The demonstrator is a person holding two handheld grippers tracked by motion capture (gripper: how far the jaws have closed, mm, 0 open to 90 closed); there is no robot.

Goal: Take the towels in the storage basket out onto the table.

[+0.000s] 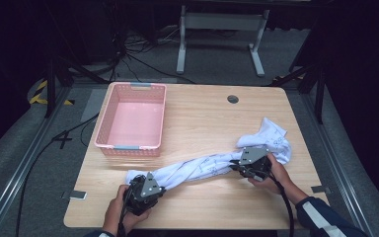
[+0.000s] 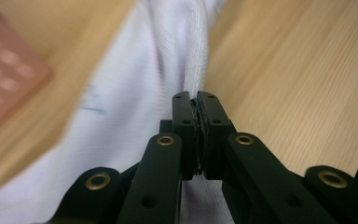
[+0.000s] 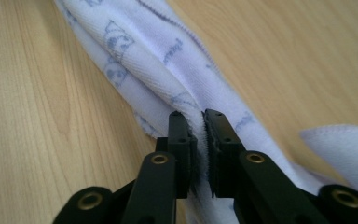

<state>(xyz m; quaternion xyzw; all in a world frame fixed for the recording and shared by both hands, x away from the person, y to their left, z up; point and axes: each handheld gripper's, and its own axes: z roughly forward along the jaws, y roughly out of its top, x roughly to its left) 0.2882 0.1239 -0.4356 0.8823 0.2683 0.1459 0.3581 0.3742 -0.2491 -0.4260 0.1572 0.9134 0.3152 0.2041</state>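
A white cloth with pale blue prints lies twisted into a long rope across the front half of the wooden table. My left gripper is shut on the cloth's left end; its pads pinch a thin fold. My right gripper is shut on the cloth farther right, its pads squeezing a ridge of fabric. Beyond the right gripper the cloth bunches loosely toward the table's right edge. A hand holds each gripper from the near edge.
A pink plastic basket with nothing in it stands at the table's back left; its corner shows blurred in the left gripper view. A round cable hole sits near the far edge. A white desk frame stands on the floor beyond.
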